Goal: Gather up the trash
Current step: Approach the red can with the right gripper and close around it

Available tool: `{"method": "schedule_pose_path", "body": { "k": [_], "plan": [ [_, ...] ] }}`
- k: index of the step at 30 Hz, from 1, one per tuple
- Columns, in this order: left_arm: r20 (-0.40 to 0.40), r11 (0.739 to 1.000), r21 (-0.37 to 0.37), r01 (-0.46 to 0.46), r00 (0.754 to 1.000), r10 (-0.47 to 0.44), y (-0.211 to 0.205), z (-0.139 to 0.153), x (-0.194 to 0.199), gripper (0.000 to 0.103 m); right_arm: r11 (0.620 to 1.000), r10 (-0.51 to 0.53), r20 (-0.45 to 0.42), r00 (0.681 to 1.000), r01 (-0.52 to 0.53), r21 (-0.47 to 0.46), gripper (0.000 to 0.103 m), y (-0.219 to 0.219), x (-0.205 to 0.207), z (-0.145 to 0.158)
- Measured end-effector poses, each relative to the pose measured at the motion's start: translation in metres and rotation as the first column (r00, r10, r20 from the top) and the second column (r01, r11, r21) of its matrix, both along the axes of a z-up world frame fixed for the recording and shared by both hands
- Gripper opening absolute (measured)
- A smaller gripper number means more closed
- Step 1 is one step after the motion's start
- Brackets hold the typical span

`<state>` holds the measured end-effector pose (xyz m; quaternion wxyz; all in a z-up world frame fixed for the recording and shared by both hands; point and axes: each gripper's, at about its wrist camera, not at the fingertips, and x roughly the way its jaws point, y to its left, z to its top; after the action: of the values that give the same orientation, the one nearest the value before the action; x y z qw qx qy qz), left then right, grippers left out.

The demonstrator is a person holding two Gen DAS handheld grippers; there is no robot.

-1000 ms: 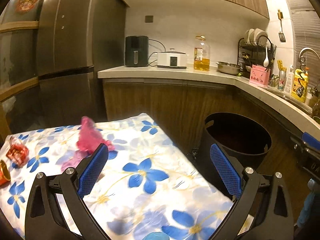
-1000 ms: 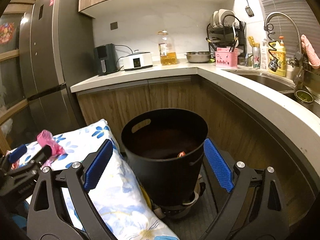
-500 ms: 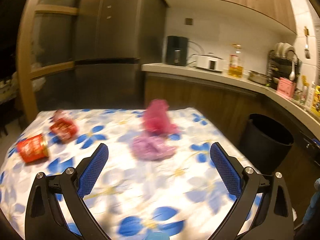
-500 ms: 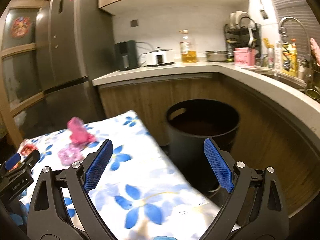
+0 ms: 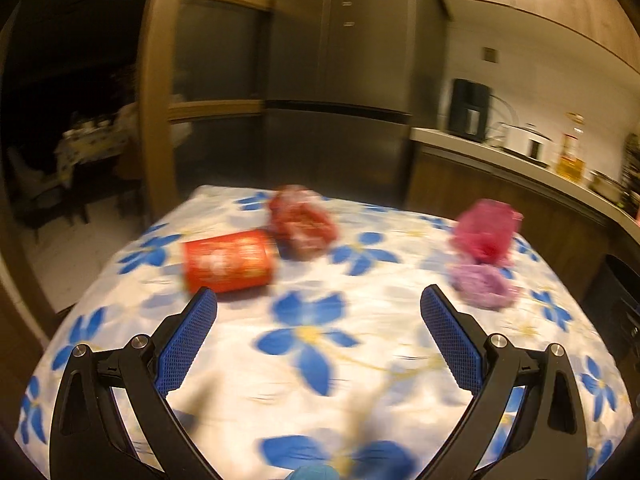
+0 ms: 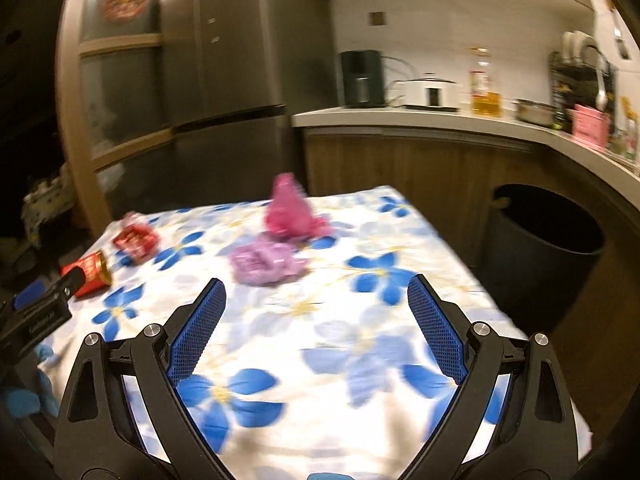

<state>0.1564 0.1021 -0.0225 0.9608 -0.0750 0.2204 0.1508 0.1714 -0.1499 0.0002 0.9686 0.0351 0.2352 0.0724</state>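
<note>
Both the left gripper (image 5: 318, 308) and right gripper (image 6: 316, 300) are hovering wide open, holding nothing. The red cylindrical can (image 5: 228, 261) is looking light and rigid; squeezing across its sides should work.

Bare tablecloth (image 6: 320, 320) lies clear before both spread tongs; the lilac wrapper (image 6: 264, 260) sits beyond.

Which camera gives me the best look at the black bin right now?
The right wrist view. It shows the black bin nearly whole, with its open mouth and rim, standing on the floor beside the table and below the counter. The left wrist view catches only a dark sliver of it at the right edge.
</note>
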Motion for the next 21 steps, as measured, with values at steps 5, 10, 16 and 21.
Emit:
{"method": "schedule_pose_path", "body": {
  "k": [5,10,16,21],
  "plan": [
    [-0.005,0.995,-0.011,-0.102,0.995,0.102,0.039,-0.002,-0.014,0.097,0.992,0.129,-0.018,0.991,-0.129,0.007,0.091,0.049,0.012,-0.006],
    [-0.015,0.981,-0.018,-0.192,0.981,0.191,0.069,-0.004,-0.032,0.097,0.952,0.305,-0.024,0.952,-0.305,0.025,0.091,0.114,0.022,-0.010],
    [-0.034,0.952,-0.042,-0.303,0.953,0.301,0.113,-0.010,-0.054,0.097,0.875,0.485,-0.051,0.873,-0.483,0.038,0.094,0.201,0.040,-0.016],
    [-0.030,0.933,-0.071,-0.352,0.936,0.350,0.139,-0.009,-0.068,0.097,0.828,0.559,-0.090,0.824,-0.560,0.016,0.098,0.266,0.057,-0.019]
  ]
}}
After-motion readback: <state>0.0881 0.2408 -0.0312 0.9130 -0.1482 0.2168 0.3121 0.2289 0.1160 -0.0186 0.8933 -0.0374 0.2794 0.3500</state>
